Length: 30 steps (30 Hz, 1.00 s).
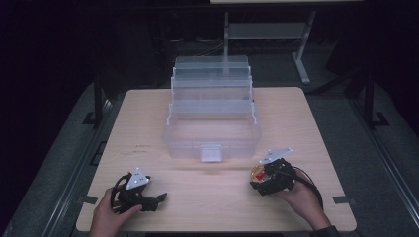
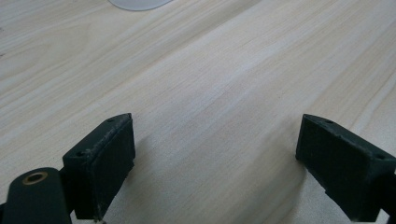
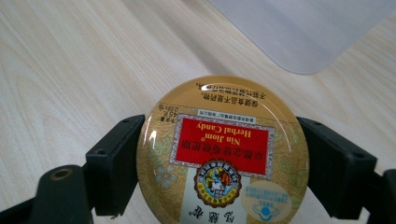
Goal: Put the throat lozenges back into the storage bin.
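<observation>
A round gold candy tin [image 3: 223, 156] with a red label sits between both black jaws of my right gripper [image 3: 222, 163], which is shut on it. In the high view the same tin [image 1: 258, 173] shows at the tip of the right gripper [image 1: 262, 177], low over the table's front right. A clear plastic storage box [image 1: 211, 116] with stepped tiers stands open at the table's middle, just beyond. My left gripper [image 1: 155, 200] rests at the front left, its jaws wide apart. The left gripper [image 2: 215, 163] has bare wood between its jaws.
The light wooden table [image 1: 148, 123] ends close behind both hands. A corner of the clear box [image 3: 303, 28] lies just ahead of the tin. Dark floor and a metal stand [image 1: 301, 54] lie beyond the far edge.
</observation>
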Available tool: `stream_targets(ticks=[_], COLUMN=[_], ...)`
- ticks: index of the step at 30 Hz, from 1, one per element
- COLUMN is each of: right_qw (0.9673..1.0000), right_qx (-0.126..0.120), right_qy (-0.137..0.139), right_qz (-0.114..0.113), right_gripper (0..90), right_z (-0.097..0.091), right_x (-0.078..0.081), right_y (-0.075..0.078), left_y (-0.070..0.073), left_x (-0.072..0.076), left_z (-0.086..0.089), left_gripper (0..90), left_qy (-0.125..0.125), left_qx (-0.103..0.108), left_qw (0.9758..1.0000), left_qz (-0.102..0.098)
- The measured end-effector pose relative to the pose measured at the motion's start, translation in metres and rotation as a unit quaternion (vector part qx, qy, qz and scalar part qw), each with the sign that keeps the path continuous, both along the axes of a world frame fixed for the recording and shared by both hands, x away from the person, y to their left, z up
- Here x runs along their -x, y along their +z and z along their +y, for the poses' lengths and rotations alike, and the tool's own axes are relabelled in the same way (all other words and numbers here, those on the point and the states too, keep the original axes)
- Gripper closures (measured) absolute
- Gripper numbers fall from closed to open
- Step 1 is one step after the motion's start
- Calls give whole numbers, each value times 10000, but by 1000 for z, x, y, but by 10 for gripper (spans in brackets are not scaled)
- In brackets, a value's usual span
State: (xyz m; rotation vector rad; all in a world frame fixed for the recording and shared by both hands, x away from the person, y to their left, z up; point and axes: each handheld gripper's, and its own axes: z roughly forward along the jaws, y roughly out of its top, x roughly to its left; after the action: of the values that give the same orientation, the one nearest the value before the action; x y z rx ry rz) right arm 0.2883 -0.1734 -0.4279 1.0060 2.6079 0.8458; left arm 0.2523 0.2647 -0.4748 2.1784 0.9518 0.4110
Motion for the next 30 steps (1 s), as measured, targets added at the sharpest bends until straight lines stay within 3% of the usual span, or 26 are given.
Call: stream_targets(ticks=[30], right_qw=[9996], right_qx=[-18], right_qy=[-253], right_qz=[-130], right_gripper=[197], right_z=[-18], right_x=[-19], right_y=[18], left_y=[0], left_x=[0], left_z=[0], left_gripper=[109], left_qy=[-1], left_qx=[-3], left_qw=[10000], left_qz=[0])
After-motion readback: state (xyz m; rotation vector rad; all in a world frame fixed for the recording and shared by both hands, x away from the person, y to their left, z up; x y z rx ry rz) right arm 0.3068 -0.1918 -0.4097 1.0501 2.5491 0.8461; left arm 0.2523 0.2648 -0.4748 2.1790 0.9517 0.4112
